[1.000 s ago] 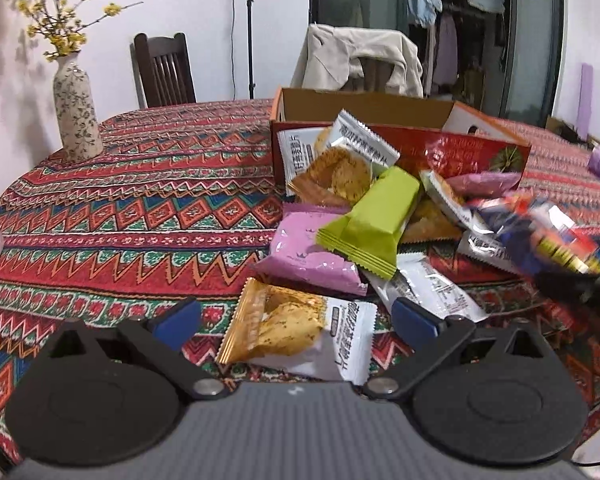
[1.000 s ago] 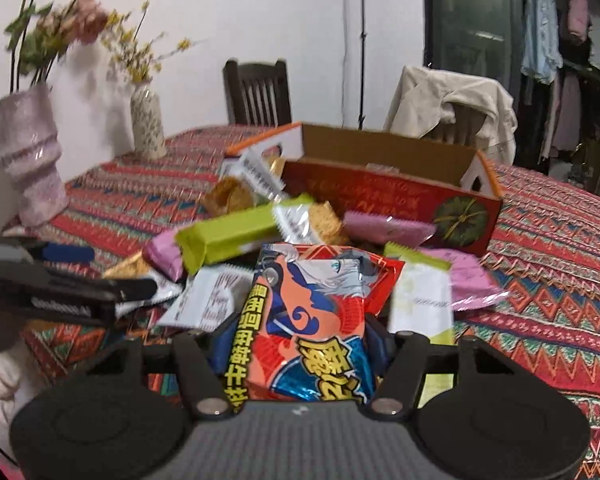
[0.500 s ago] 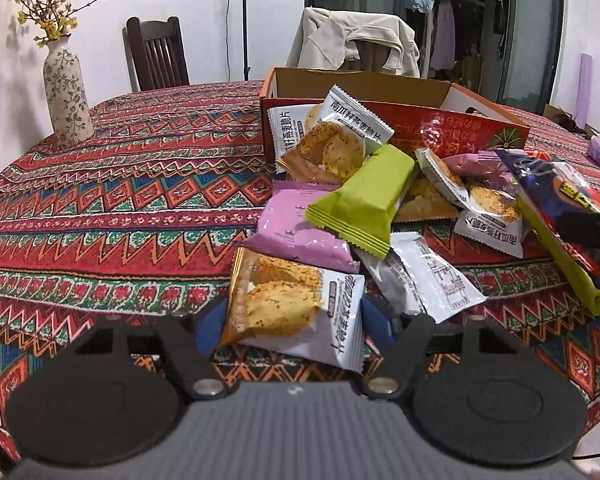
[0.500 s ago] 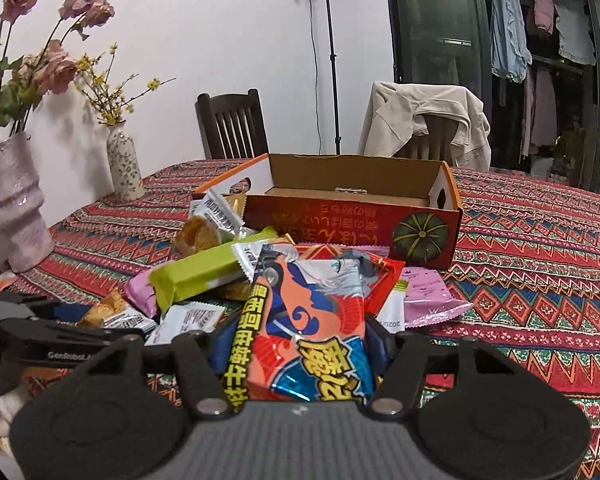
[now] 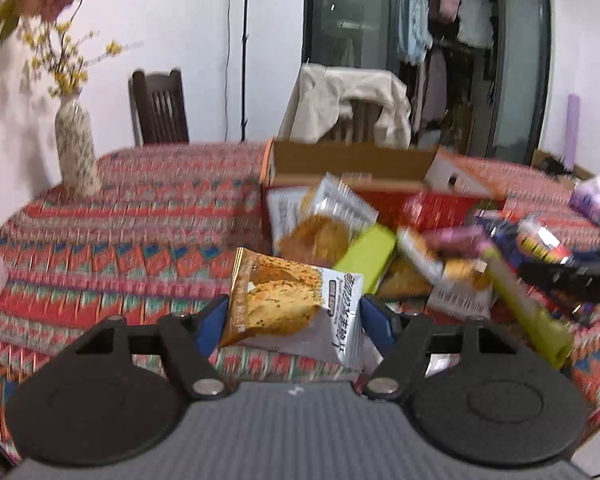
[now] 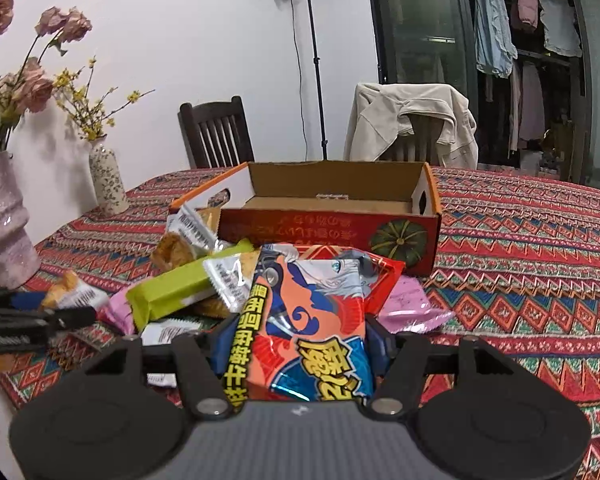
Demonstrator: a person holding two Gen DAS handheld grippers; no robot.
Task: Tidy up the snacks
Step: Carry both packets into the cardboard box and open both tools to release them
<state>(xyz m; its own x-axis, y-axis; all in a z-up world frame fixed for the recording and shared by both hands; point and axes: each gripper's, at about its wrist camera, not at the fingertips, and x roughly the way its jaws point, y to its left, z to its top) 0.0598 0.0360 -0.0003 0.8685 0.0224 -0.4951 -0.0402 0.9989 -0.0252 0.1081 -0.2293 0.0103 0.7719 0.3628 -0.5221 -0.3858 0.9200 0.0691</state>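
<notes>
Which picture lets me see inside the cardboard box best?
The right wrist view: the cardboard box faces the camera, sharp, its bare brown inside showing. In the left wrist view the box is blurred, seen from one side, with snack packets hiding its front.

Left gripper pinches cracker packet, held clear above tablecloth; snack pile before box.

Motion-blurred snack pile and red box in left view, pink vase cut by frame edge, box floor partly hidden behind its front wall.
</notes>
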